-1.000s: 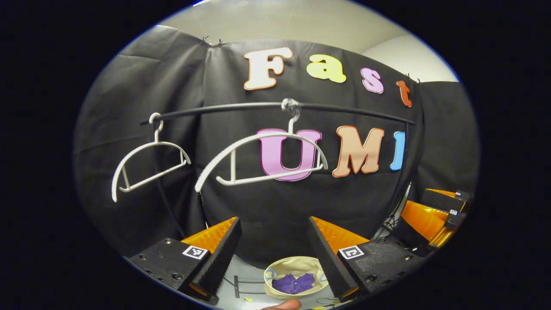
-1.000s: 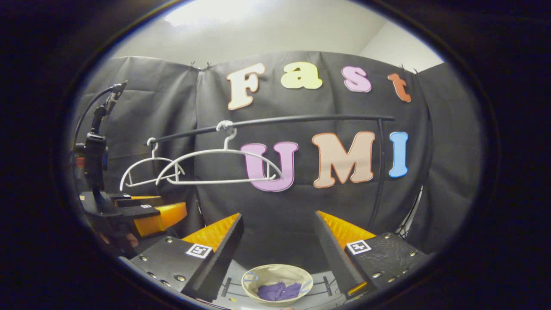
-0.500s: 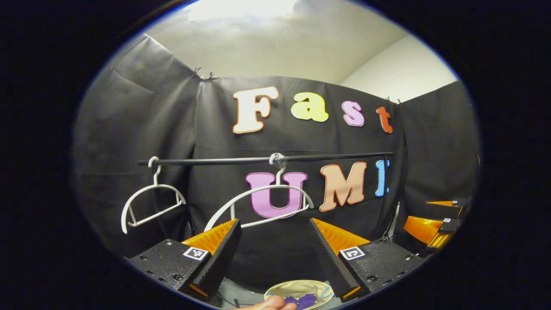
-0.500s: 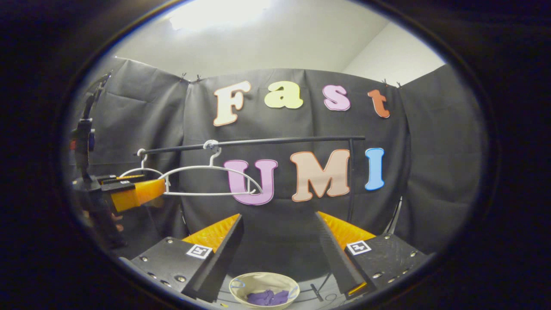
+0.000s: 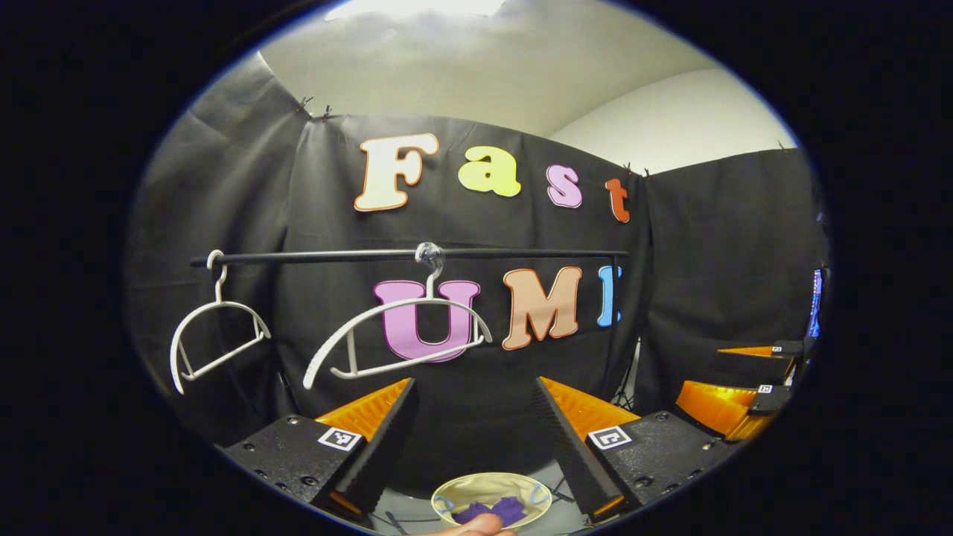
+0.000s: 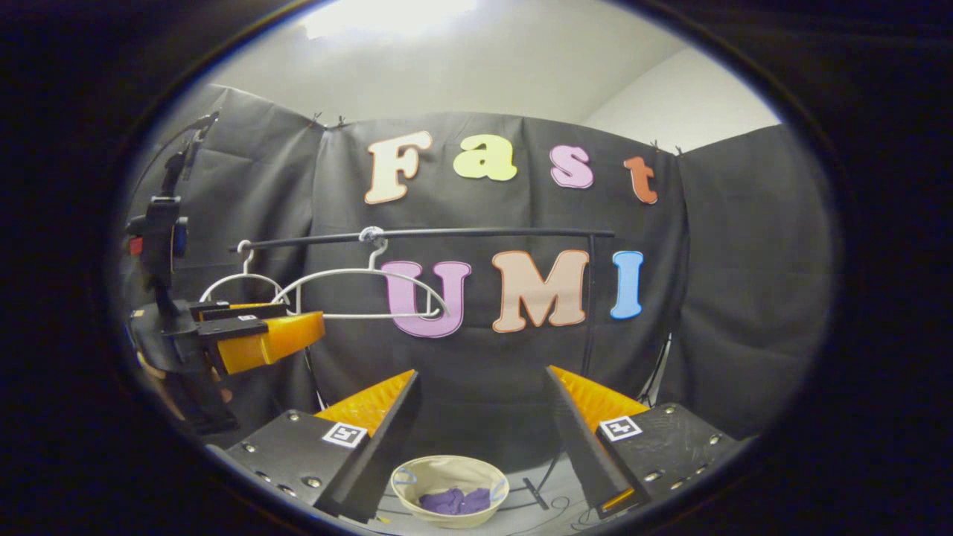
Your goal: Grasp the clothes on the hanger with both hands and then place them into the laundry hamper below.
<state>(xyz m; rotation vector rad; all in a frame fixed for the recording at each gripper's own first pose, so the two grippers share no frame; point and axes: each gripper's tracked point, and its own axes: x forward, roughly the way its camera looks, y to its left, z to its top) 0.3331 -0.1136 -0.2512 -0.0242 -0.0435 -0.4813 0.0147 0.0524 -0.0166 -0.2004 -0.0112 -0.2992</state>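
Observation:
Two bare white hangers [image 5: 398,335] [image 5: 212,339] hang from a black rail [image 5: 409,256]. On the floor below stands a beige hamper [image 5: 491,499] with purple clothes [image 5: 491,511] inside. My left gripper [image 5: 474,398] is open and empty, high above the hamper. In the right gripper view the hangers [image 6: 365,292] and rail [image 6: 424,236] appear again, with the hamper [image 6: 450,487] and purple clothes [image 6: 454,500] below. My right gripper [image 6: 484,391] is open and empty too. The left gripper [image 6: 287,327] shows at the left of the right gripper view; the right gripper [image 5: 733,372] shows at the right of the left gripper view.
A black stand post [image 6: 592,298] carries the rail at its right end. Cables [image 6: 551,506] lie on the floor by the hamper. A fingertip [image 5: 476,527] shows at the bottom of the left gripper view. A camera mount [image 6: 160,238] rises over the left gripper.
Both grippers have lifted away from the hamper and tilted up, so the rail and hangers sit lower in view. The purple clothes stay in the hamper. Both grippers stay open.

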